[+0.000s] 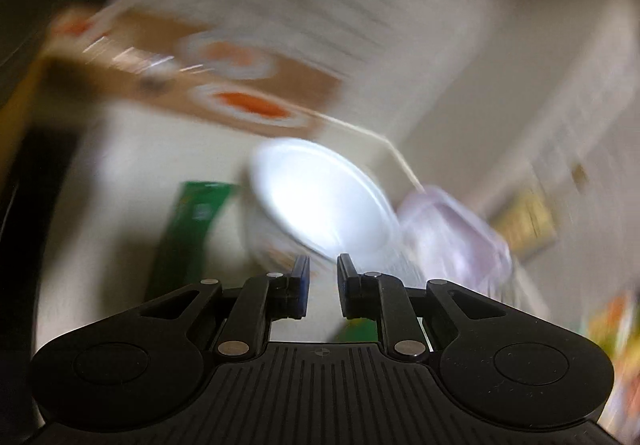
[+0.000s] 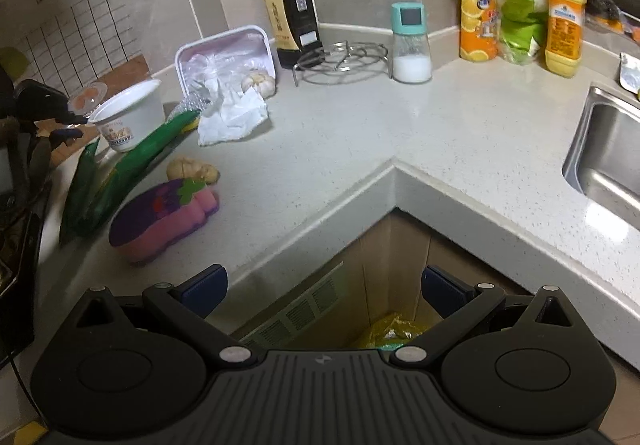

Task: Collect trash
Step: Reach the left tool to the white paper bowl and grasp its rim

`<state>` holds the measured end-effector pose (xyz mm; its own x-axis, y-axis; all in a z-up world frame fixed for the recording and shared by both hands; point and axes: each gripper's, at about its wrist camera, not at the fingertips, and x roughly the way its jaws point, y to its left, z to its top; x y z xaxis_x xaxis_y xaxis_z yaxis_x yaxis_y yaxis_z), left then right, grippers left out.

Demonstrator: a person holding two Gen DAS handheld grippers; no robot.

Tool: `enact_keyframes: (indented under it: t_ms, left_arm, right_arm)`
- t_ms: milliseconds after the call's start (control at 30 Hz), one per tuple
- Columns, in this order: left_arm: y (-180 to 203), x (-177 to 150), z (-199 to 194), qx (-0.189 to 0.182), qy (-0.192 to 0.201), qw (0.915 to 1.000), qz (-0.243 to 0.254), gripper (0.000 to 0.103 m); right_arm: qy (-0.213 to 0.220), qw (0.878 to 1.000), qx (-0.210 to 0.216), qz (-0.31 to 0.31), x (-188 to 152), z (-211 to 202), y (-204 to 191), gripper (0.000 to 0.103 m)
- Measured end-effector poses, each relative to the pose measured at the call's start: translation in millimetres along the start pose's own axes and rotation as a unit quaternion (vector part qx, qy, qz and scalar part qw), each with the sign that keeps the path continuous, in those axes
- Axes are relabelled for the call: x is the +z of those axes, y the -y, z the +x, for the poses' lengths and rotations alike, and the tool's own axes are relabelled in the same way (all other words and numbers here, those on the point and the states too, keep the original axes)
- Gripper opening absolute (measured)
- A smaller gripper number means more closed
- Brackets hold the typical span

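A white paper bowl (image 1: pixel 320 201) (image 2: pixel 128 117) stands tilted at the left of the counter. My left gripper (image 1: pixel 323 265) has its jaws narrowed around the bowl's near rim; it shows in the right wrist view (image 2: pixel 68 125) at the bowl's left side. The left view is blurred. A green wrapper (image 2: pixel 120 173), crumpled tissue (image 2: pixel 232 117) and a white foam tray (image 2: pixel 228 57) with plastic film lie nearby. My right gripper (image 2: pixel 324 285) is open and empty, above a cardboard box (image 2: pixel 360 277) on the floor holding a yellow wrapper (image 2: pixel 392 329).
A purple and pink sponge (image 2: pixel 164 221), ginger (image 2: pixel 192 169) and garlic (image 2: pixel 260 83) lie on the counter (image 2: pixel 360 133). A sauce bottle (image 2: pixel 288 5), wire trivet (image 2: pixel 344 57), salt shaker (image 2: pixel 410 45) and orange bottles (image 2: pixel 480 5) stand at the back. A steel sink (image 2: pixel 608 153) is at the right.
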<state>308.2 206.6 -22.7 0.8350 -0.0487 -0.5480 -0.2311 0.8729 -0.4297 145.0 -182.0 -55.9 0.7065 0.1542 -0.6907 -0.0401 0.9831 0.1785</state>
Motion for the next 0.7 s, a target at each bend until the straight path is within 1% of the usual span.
enact_keyframes:
  t_ms: [33,100,167,233,300,367,400,433,467,533,600,633,667,700]
  left_arm:
    - [9.8,-7.0,1.9,0.0,-0.011,0.9987,0.049,0.018]
    - [20.8,-19.3,10.7,0.002,-0.032,0.9938,0.106,0.017]
    - [23.3,-29.6,20.3,-0.008,-0.058,0.9906,0.123,0.017]
    - [28.7,-40.4,28.3,-0.016,-0.086,0.9846,0.151,0.017]
    - [33.9,-52.4,30.2,-0.007,-0.103,0.976,0.192,0.018]
    - [35.5,-62.1,25.7,-0.001,-0.113,0.9705,0.213,0.021]
    - [32.4,-64.9,24.9,-0.002,-0.121,0.9694,0.214,0.022]
    - [28.2,-67.2,22.2,-0.004,-0.133,0.9692,0.208,0.026]
    - [25.2,-69.3,18.9,-0.008,-0.143,0.9694,0.2,0.028]
    - [17.3,-72.1,13.4,-0.022,-0.163,0.9705,0.176,0.029]
    - [13.4,-70.1,9.6,-0.033,-0.179,0.9702,0.16,0.029]
    - [13.1,-67.9,6.7,-0.038,-0.179,0.9718,0.15,0.026]
    - [12.6,-63.8,1.9,-0.041,-0.163,0.9765,0.135,0.026]
    - [11.4,-57.7,-4.0,-0.044,-0.136,0.9834,0.111,0.026]
  right_arm:
    - [0.005,1.0,0.004,-0.006,1.7,0.1,-1.2,0.103]
    - [0.014,1.0,0.019,-0.017,7.6,3.9,-5.9,0.103]
    - [0.018,0.998,0.042,-0.037,16.2,11.8,-16.3,0.103]
    - [0.024,0.996,0.06,-0.061,25.5,21.5,-33.5,0.103]
    - [0.029,0.993,0.08,-0.083,33.2,32.7,-53.2,0.103]
    - [0.026,0.989,0.102,-0.106,37.1,45.5,-74.8,0.103]
    - [0.025,0.986,0.11,-0.12,37.7,51.9,-84.4,0.103]
    - [0.023,0.984,0.115,-0.135,37.5,60.0,-95.7,0.103]
    - [0.02,0.981,0.12,-0.153,35.9,68.1,-107.3,0.103]
    - [0.018,0.975,0.126,-0.181,31.7,79.2,-123.0,0.103]
    - [0.019,0.971,0.119,-0.209,26.9,87.9,-131.2,0.103]
    - [0.022,0.968,0.103,-0.227,25.3,91.3,-133.0,0.103]
    - [0.037,0.967,0.082,-0.238,25.1,93.6,-131.0,0.103]
    - [0.05,0.968,0.065,-0.236,25.4,92.7,-125.8,0.103]
